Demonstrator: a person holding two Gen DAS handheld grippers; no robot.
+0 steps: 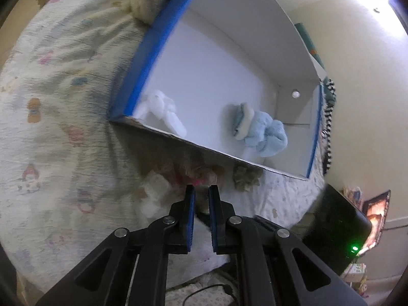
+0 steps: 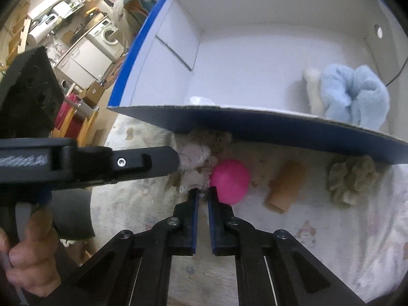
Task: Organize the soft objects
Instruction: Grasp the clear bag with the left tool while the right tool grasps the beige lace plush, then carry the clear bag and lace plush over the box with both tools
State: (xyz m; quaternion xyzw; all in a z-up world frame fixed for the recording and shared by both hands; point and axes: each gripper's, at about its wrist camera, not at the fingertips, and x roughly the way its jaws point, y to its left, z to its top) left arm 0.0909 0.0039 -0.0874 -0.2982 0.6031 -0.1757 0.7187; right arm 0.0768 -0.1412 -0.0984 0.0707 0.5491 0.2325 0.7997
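Observation:
A white box with blue edges [image 1: 142, 58] [image 2: 255, 125] lies on the bed. Inside are a light blue fluffy item [image 1: 267, 135] [image 2: 354, 97] and a white fluffy item [image 1: 165, 112]. Outside its near wall lie a pale pink-beige plush [image 2: 196, 160], a pink ball [image 2: 229, 181], a brown roll [image 2: 285, 186] and a beige scrunchie [image 2: 352, 178] [image 1: 246, 176]. My left gripper [image 1: 201, 191] is nearly shut with a narrow gap, just before the plush pile; in the right wrist view [image 2: 176, 160] its tip touches the plush. My right gripper [image 2: 203, 195] is nearly shut, its tips at the plush and ball.
A printed bedsheet [image 1: 51, 127] covers the bed. A beige fluffy toy [image 1: 145, 5] lies beside the box's far blue edge. A black device with a green light [image 1: 339, 232] stands right of the bed. Kitchen units and a washing machine [image 2: 107, 33] are far left.

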